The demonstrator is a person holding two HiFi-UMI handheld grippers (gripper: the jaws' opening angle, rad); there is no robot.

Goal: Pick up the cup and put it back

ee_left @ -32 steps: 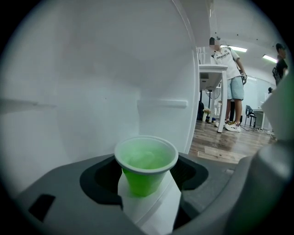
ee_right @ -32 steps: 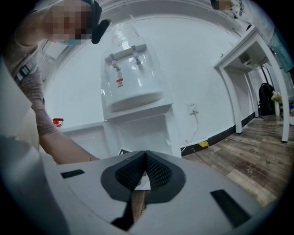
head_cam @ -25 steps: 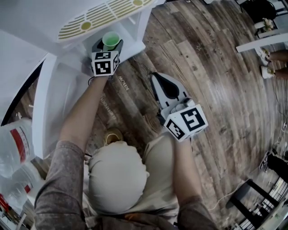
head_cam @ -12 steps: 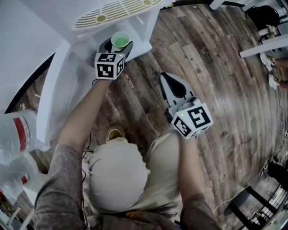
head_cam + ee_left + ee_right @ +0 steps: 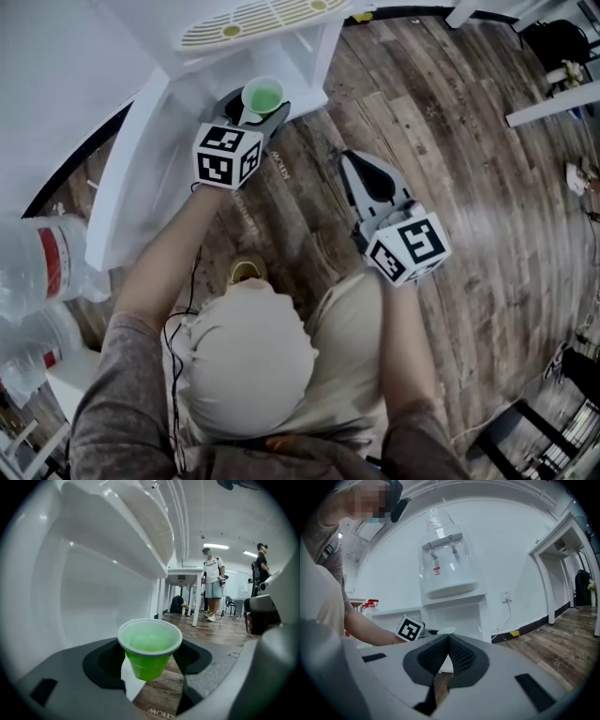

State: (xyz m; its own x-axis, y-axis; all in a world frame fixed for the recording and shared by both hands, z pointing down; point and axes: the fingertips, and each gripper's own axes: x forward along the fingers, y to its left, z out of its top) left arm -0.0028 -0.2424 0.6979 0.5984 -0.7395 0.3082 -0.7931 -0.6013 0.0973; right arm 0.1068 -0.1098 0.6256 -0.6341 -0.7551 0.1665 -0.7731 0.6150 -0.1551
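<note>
A small green plastic cup (image 5: 263,94) (image 5: 149,648) hangs upright between the jaws of my left gripper (image 5: 259,108) (image 5: 149,662), which is shut on its sides. It is held just off the lower ledge of the white water dispenser (image 5: 211,70), over the ledge's edge and the wood floor. The cup looks empty. My right gripper (image 5: 350,161) (image 5: 446,639) floats over the floor to the right, its jaws shut with nothing in them. From the right gripper view I see the cup's rim (image 5: 446,631) and the dispenser (image 5: 450,583) ahead.
The dispenser's slotted drip tray (image 5: 253,19) overhangs the cup. Large water bottles (image 5: 42,272) lie at the left. A white table (image 5: 185,576) and a standing person (image 5: 213,585) are farther off across the wood floor (image 5: 450,141).
The head view has shifted. My left gripper keeps its hold on the cup and has edged slightly out from under the drip tray. The right gripper stays shut in about the same place.
</note>
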